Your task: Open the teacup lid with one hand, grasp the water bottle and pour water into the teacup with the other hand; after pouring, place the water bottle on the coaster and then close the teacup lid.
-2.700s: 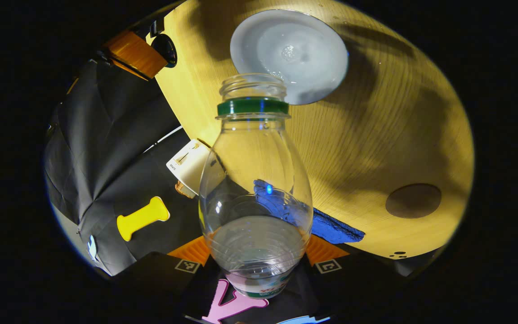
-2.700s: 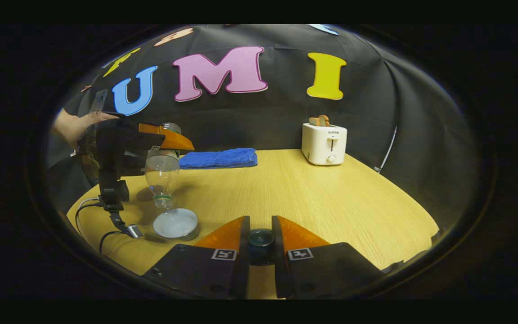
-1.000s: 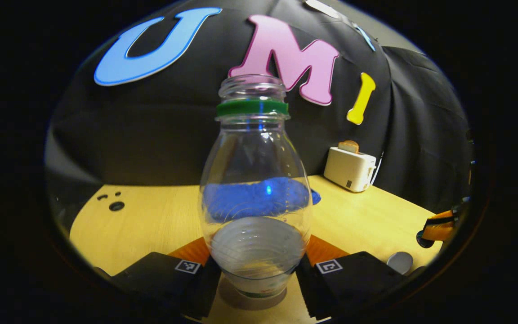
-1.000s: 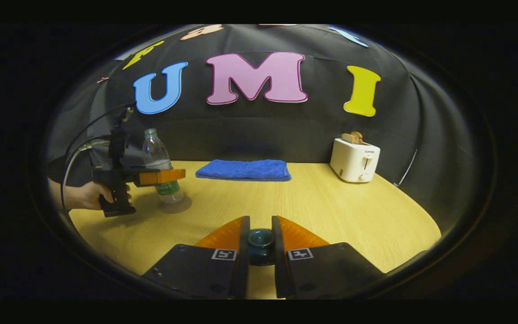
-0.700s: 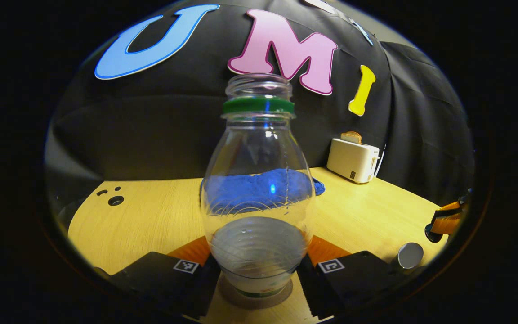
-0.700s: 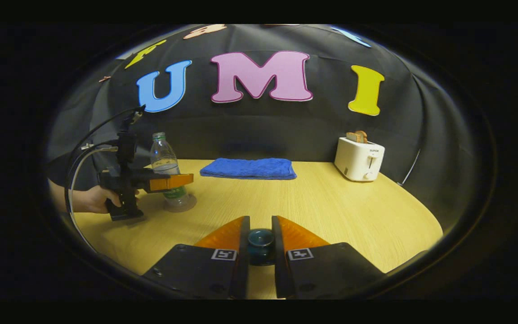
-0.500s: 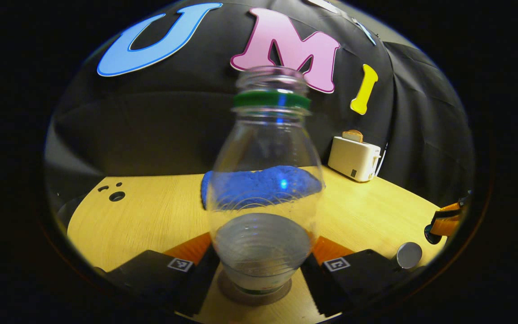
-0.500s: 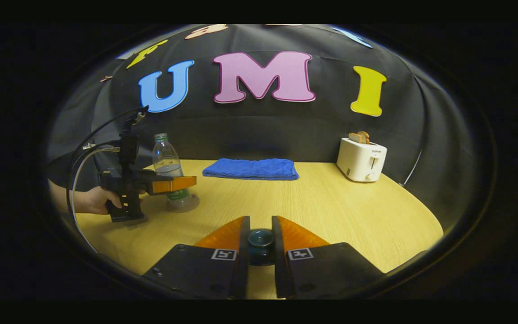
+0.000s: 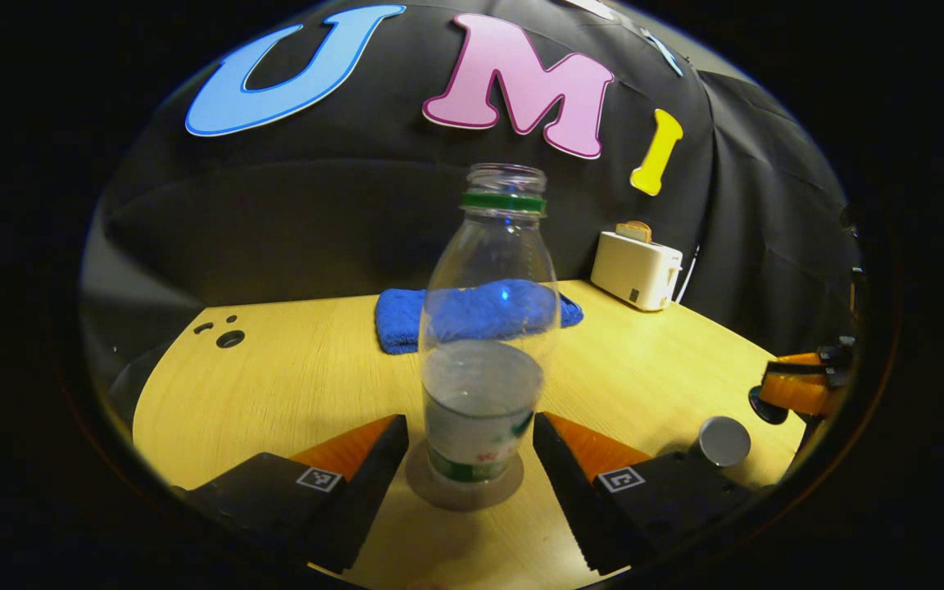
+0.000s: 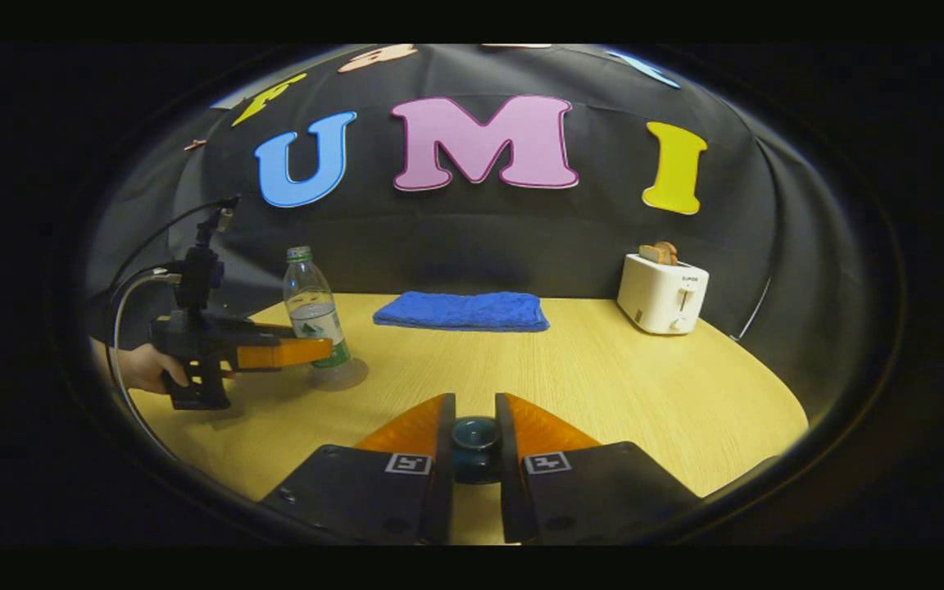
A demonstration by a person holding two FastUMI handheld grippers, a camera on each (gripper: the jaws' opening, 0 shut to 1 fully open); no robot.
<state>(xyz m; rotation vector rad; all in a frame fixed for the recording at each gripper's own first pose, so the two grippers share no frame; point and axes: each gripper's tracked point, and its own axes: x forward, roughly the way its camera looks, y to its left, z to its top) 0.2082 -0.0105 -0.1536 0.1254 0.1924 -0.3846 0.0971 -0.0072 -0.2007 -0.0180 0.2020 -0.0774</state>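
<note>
My inventory, left to right, placed against the water bottle:

1. Left gripper point(image 9: 470, 447): I have it spread wide, one finger on either side of the water bottle's base with a clear gap each side, gripping nothing. In the right gripper view it sits at the worktop's left edge point(image 10: 279, 351), held by a hand point(image 10: 147, 368), its orange fingers reaching toward the bottle.
2. Water bottle point(image 9: 486, 344): upright, uncapped, green ring at the neck, some water in the lower part. It stands on the coaster point(image 9: 464, 490), a round brown disc flat on the worktop point(image 9: 292, 385).
3. Blue towel point(image 9: 402, 319): folded, behind the bottle near the booth wall.
4. Teacup point(image 9: 723, 441): low and to the right of the bottle, round, with a pale grey top. I cannot tell its water level.
5. Toaster point(image 9: 636, 269): white, bread in the slot, behind and right of the bottle.
6. Right gripper point(image 10: 475, 433): I have it closed on the teacup lid point(image 10: 474, 433), a dark round knob pinched between both orange fingers. From the left gripper view it sits far right of the bottle point(image 9: 796, 392), just past the teacup.
</note>
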